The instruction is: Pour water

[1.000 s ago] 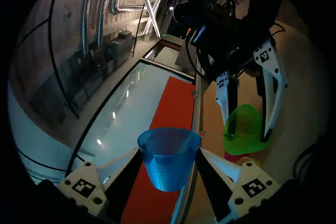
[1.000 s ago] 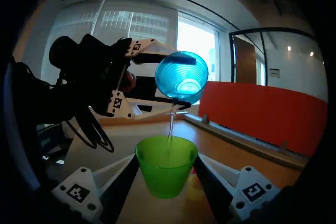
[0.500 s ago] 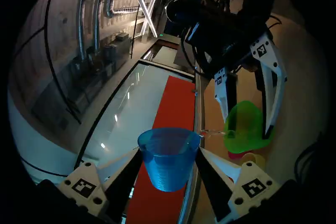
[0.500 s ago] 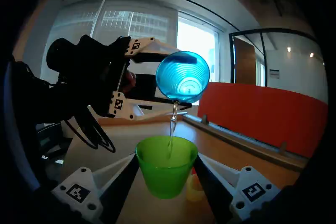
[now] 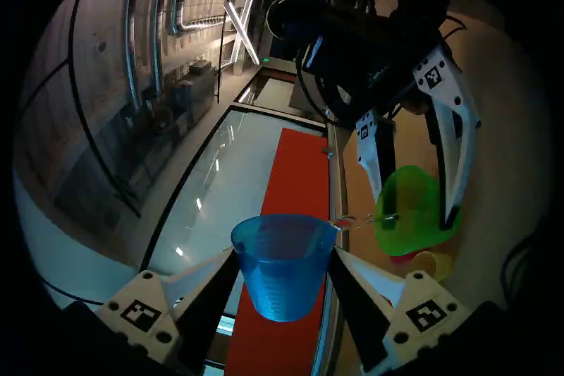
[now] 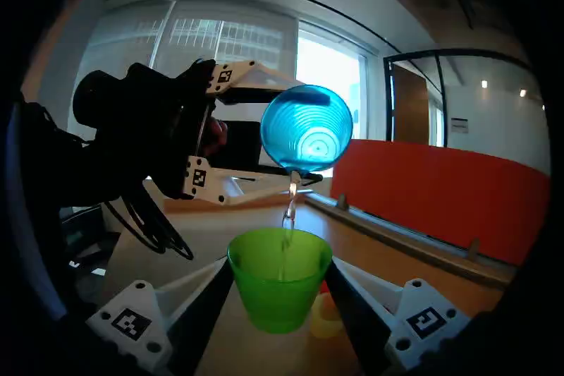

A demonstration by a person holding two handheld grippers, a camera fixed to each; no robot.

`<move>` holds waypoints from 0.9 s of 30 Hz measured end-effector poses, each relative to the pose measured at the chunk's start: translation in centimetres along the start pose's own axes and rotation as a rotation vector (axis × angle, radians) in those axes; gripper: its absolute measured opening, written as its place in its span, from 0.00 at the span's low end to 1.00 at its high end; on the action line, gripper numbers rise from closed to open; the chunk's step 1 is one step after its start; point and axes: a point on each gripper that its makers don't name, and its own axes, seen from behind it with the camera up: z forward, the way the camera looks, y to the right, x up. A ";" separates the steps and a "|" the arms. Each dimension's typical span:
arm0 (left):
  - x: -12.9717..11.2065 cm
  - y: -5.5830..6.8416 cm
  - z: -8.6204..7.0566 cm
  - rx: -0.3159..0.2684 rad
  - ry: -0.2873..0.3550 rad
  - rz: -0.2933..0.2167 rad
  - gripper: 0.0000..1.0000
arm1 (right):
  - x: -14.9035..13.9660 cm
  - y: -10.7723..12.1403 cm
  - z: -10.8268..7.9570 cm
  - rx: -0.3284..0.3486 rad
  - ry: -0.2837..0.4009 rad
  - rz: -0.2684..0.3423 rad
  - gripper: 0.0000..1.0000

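My left gripper (image 5: 282, 274) is shut on a clear blue cup (image 5: 283, 263), tipped far over onto its side. In the right gripper view that blue cup (image 6: 307, 129) hangs above with its mouth facing me, and a thin stream of water (image 6: 288, 215) falls from its rim. My right gripper (image 6: 279, 284) is shut on a clear green cup (image 6: 279, 277), held upright right below and catching the stream. In the left gripper view the green cup (image 5: 412, 210) sits between the right gripper's white fingers (image 5: 451, 136).
A wooden table (image 6: 381, 249) lies beneath, with a red partition panel (image 6: 444, 192) along its far edge. A small yellow item (image 6: 326, 316) sits on the table just behind the green cup. Windows fill the back wall. A person's hand (image 6: 217, 137) holds the left gripper.
The blue cup has tipped slightly further, and the stream of water has thinned. The green cup has stayed in place under it.
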 end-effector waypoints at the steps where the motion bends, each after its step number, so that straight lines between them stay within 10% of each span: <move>1: 0.0 -0.1 0.0 0.001 0.000 0.005 0.84 | 0.0 0.1 0.0 -0.001 0.001 0.000 0.90; 27: 0.7 -0.3 0.8 0.015 0.005 0.123 0.84 | 0.1 0.7 -0.4 -0.012 0.007 -0.001 0.90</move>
